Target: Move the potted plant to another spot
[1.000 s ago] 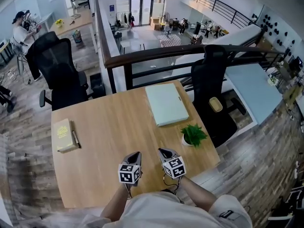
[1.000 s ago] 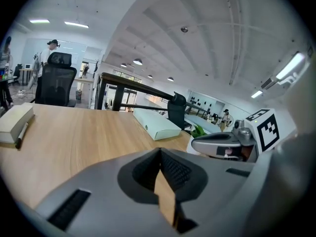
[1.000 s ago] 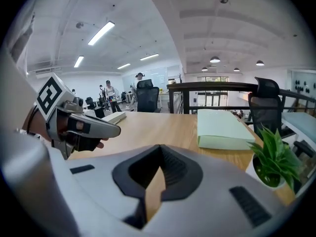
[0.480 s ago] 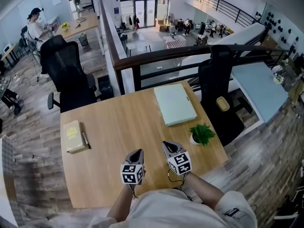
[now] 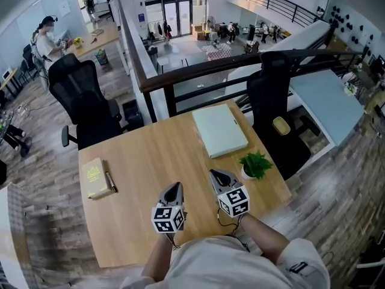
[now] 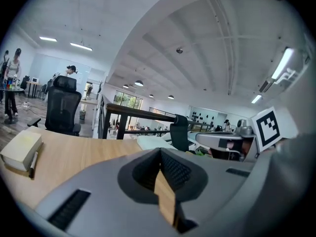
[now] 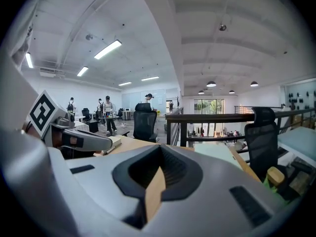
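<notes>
The grey right gripper (image 7: 158, 162) has its jaws pressed together, nothing between them, above the light wooden worktop (image 7: 131, 143). The left gripper (image 7: 106, 144) shows at its left. Beyond stand a dark railing (image 7: 212, 116) and a black office chair (image 7: 261, 138).

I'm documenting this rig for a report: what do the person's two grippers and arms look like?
The left gripper and the right gripper are grey, with jaws tapering to a point and dark ribbed pads inside. Each carries a white cube printed with black square markers. A thin dark cable loops under the right one. The person wears a pale short-sleeved top.
</notes>
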Available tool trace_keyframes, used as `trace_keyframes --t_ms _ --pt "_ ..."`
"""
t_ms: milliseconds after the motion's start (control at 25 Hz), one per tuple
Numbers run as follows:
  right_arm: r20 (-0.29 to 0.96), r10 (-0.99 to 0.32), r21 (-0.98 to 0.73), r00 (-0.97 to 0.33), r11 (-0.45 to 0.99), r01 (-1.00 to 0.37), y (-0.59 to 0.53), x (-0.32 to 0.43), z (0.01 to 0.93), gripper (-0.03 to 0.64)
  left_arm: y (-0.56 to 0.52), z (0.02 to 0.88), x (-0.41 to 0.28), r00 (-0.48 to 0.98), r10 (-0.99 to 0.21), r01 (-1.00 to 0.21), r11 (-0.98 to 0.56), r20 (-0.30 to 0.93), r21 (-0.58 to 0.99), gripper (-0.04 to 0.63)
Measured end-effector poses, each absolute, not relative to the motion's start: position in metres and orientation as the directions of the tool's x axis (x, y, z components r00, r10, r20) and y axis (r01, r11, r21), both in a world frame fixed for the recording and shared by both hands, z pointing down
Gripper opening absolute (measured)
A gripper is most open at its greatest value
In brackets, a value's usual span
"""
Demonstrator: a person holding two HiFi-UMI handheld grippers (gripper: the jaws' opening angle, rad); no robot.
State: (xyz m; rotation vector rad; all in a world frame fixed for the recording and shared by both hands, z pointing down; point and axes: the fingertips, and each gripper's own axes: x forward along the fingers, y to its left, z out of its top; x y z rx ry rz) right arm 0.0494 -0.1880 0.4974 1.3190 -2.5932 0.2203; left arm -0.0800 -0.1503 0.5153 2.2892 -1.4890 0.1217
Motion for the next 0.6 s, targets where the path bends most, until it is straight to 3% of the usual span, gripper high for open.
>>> trace_keyframes --t_ms 600 --pt "0.125 -0.868 -0.006 -0.480 0.483 -0.875 -0.192 0.086 0.432 0.003 -0.160 0.458 -0.070 0.456 -0.873 -0.880 -0.414 0.173 0.233 0.012"
